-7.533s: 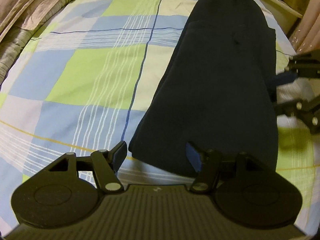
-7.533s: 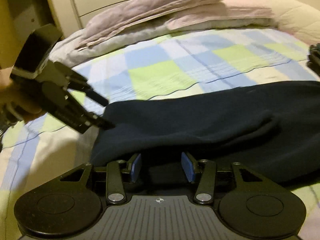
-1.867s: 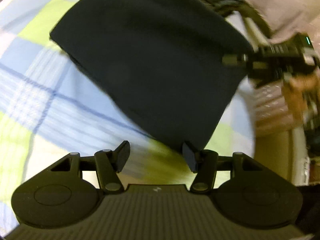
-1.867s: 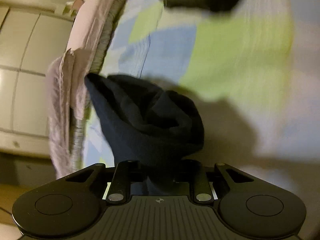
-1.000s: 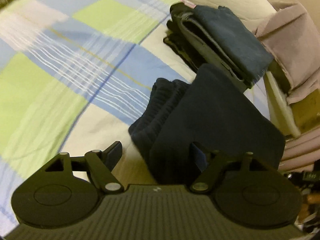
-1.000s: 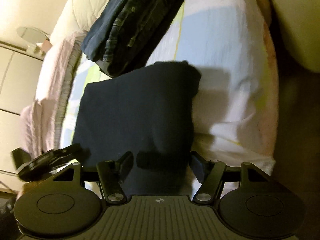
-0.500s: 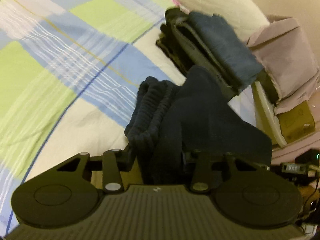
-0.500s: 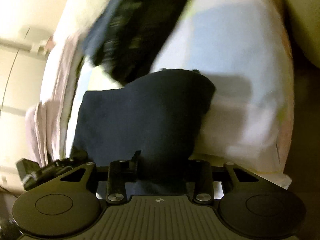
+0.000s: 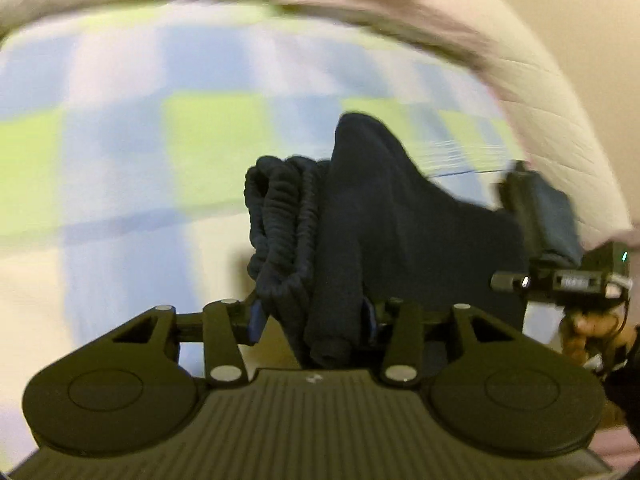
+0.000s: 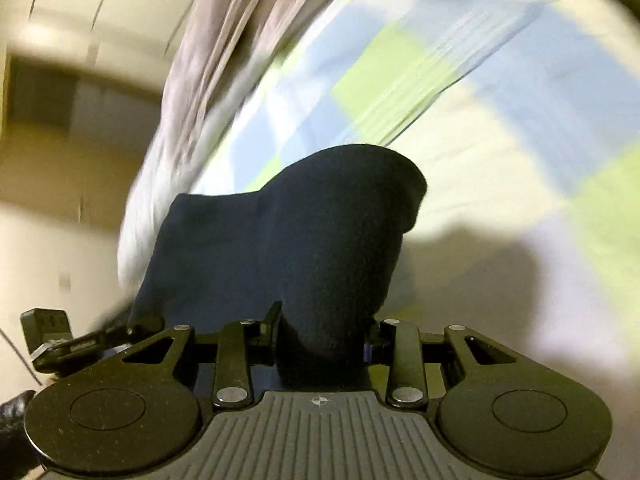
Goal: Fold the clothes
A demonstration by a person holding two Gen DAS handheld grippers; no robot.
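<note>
A folded dark navy garment with a ribbed band hangs above the checked bedsheet. My left gripper is shut on its near edge, the ribbed band bunched between the fingers. In the right wrist view the same navy garment rises from my right gripper, which is shut on its other end. The right gripper's body shows at the far right of the left wrist view, with a hand below it. The left gripper's body shows at the lower left of the right wrist view.
A stack of folded dark clothes sits on the bed beyond the garment. A pale quilt curves along the bed's far edge, and a greyish folded blanket lies by cream cupboards. Both views are motion-blurred.
Both grippers, shut on the folded navy garment since half a second ago, have lifted and swung it; the views have turned towards the open sheet, and the clothes stack has shifted to the right.
</note>
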